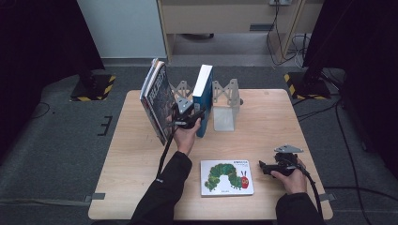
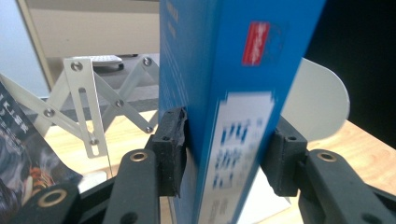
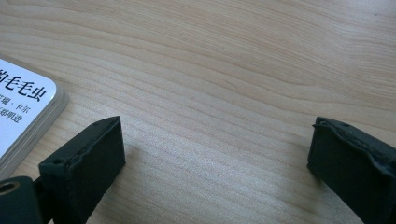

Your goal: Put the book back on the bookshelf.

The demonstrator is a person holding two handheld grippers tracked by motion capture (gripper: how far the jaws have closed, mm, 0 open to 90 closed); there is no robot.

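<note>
Where the left gripper (image 2: pixel 223 154) straddles the blue book (image 2: pixel 233 93), its print is blurred beyond reading, and whether both pads press the covers cannot be told. That book stands upright at the far middle of the wooden table (image 1: pixel 141 159), beside a grey bookend (image 1: pixel 225 110). A dark magazine (image 1: pixel 157 101) leans to its left. Near the person, the right gripper (image 3: pixel 215 158) rests wide open and empty beside a caterpillar picture book (image 1: pixel 226 177). Grey floor surrounds the table.
</note>
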